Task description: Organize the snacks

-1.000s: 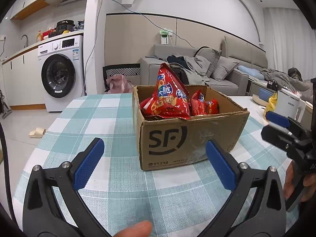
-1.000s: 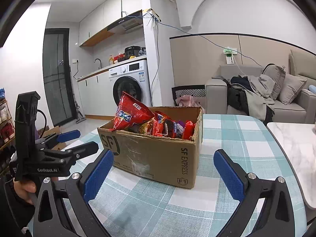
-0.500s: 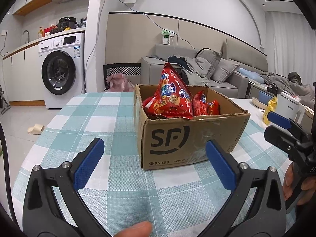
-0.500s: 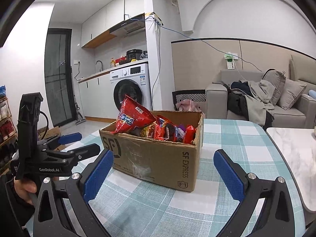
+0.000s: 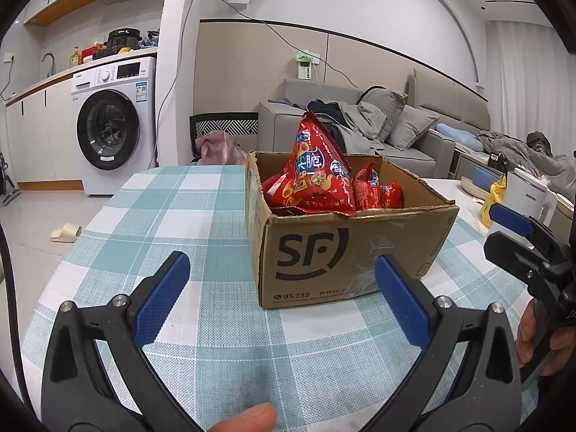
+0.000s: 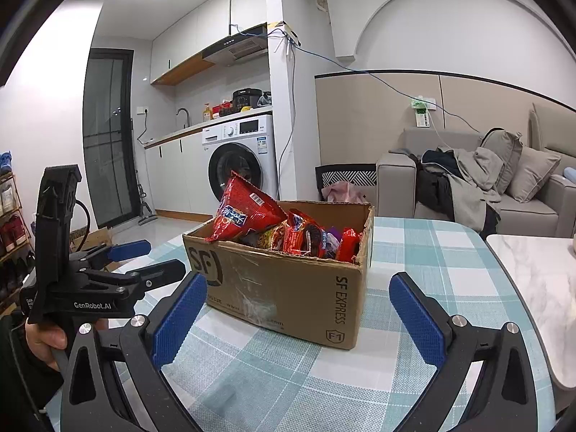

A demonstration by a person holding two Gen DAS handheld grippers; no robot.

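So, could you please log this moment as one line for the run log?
left hand-held gripper: open, empty | right hand-held gripper: open, empty | cardboard box: on table, holding snack packets | phase: approach, nothing grasped

Both wrist views look low across the table, sharing the cardboard box [image 5: 345,252] [image 6: 284,288] mid-frame, from adjacent corners.

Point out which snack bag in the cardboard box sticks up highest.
The big red chip bag at the box's left end: its pointed top rises well above the cardboard box rim, while the smaller red packets sit low inside.
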